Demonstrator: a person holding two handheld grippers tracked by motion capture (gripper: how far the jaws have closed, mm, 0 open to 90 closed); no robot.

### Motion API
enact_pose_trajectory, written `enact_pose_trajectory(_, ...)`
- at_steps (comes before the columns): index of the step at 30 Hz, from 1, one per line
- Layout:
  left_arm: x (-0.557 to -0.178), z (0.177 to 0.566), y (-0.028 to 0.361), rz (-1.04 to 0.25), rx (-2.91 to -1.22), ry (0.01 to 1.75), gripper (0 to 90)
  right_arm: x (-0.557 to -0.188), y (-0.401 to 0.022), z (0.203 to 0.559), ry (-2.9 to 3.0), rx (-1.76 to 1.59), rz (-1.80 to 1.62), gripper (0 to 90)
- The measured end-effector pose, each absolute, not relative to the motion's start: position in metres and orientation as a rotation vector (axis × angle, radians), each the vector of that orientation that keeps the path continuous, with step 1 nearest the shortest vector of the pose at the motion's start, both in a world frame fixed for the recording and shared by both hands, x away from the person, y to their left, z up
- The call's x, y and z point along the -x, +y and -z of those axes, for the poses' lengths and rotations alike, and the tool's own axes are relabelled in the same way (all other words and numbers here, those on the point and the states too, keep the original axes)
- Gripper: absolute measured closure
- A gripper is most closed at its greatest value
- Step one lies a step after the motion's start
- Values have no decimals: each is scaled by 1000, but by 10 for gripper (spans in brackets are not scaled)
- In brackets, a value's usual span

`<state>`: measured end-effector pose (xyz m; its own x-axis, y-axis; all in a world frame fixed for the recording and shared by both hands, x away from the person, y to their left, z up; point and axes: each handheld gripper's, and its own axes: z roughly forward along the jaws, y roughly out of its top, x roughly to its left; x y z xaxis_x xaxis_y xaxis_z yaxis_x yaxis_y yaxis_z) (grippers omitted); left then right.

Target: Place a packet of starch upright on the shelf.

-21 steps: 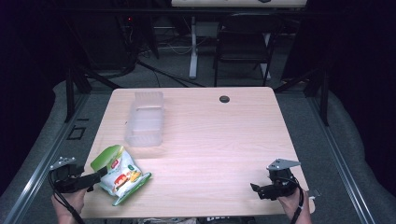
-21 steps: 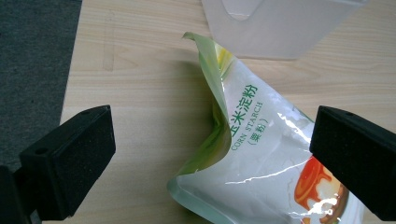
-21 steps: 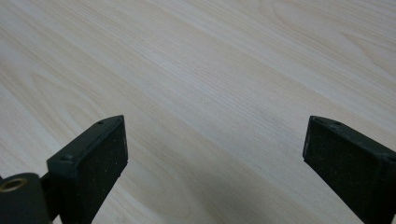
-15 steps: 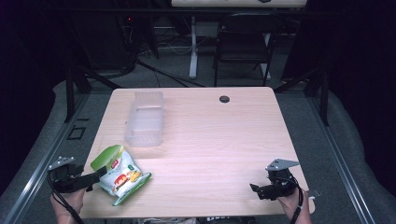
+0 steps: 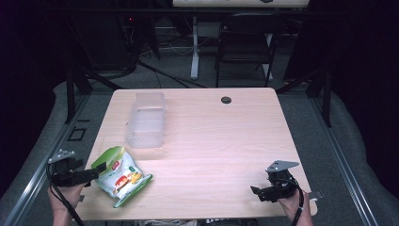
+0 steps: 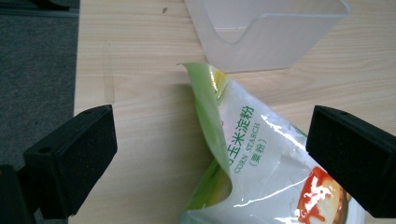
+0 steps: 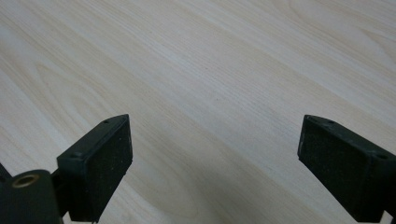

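Near edge, right: right gripper (image 5: pixel 263 192) held low over bare table (image 5: pixel 211 141), jaws wide apart with nothing but wood grain between them in the right gripper view. No shift from 0.7 s ago; it idles well apart from the work.

Near edge, left: left gripper (image 5: pixel 91 175) at the table's left corner, jaws wide apart. Across the last 0.7 s it has barely moved, at most a slight creep toward the bag. In the left gripper view the corn starch bag (image 6: pixel 261 163) lies between the 2 jaws, its green top edge curled up; neither pad touches it yet.

Bag itself: flat on the table near the front-left corner, tilted, unmoved since the earlier frames (image 5: pixel 120 175).

Farther back: clear plastic bin (image 5: pixel 146 120), empty, upright, just beyond the bag and not touching it.

Reading: the approach looks about finished and the grasp not yet made. Likely next is closing on the bag's left edge; the loose film may buckle or slide.
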<state>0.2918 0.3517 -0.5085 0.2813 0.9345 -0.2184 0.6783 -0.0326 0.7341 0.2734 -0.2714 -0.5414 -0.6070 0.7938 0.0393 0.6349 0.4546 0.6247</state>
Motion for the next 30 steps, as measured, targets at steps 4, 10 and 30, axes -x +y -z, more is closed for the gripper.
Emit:
enact_pose_trajectory(4, -299, 510, 347, -427, -1838, 1449, 63, -273, -270, 542, 2453, -1228, -877, 100)
enact_pose_trajectory(10, -313, 511, 343, -437, -1924, 1457, 121, -273, -269, 542, 2468, -1221, -865, 103)
enact_pose_trajectory(30, -339, 516, 332, -352, -2051, 1501, 512, -272, -268, 543, 2472, -1229, -841, 118)
